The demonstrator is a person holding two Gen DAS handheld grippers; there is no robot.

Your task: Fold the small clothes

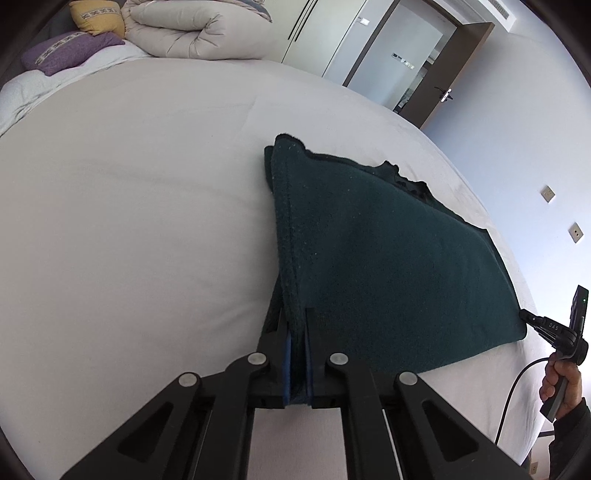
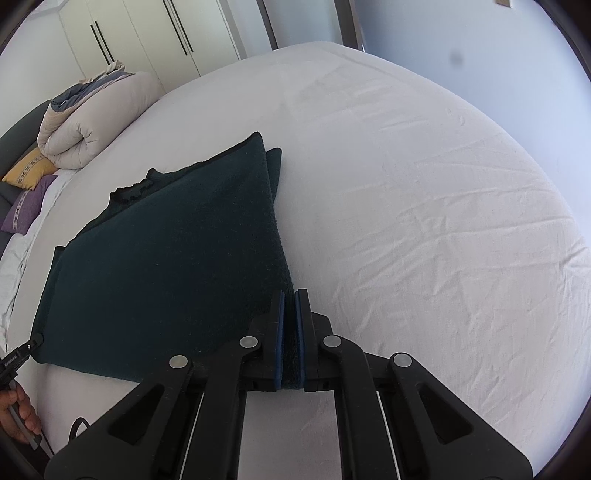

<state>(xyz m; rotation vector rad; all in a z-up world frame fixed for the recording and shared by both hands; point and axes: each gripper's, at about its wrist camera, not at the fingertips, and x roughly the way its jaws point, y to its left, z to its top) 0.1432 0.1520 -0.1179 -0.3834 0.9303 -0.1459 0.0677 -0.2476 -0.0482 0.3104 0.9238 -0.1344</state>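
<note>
A dark green knitted garment (image 1: pixel 388 258) lies folded on the white bed; it also shows in the right wrist view (image 2: pixel 166 266). My left gripper (image 1: pixel 297 317) is shut on the garment's near left corner, the cloth pinched between its blue pads. My right gripper (image 2: pixel 290 299) is shut on the garment's near right corner, with cloth between its pads. The right gripper also shows at the far right of the left wrist view (image 1: pixel 524 315), touching the garment's other corner. The left gripper shows at the left edge of the right wrist view (image 2: pixel 35 341).
The white bed sheet (image 1: pixel 129 221) spreads around the garment. A rolled beige duvet (image 1: pixel 192 29), a yellow pillow (image 1: pixel 98 14) and a purple pillow (image 1: pixel 66 51) lie at the bed's head. Wardrobe doors (image 2: pixel 147 33) and a doorway (image 1: pixel 424 62) stand beyond.
</note>
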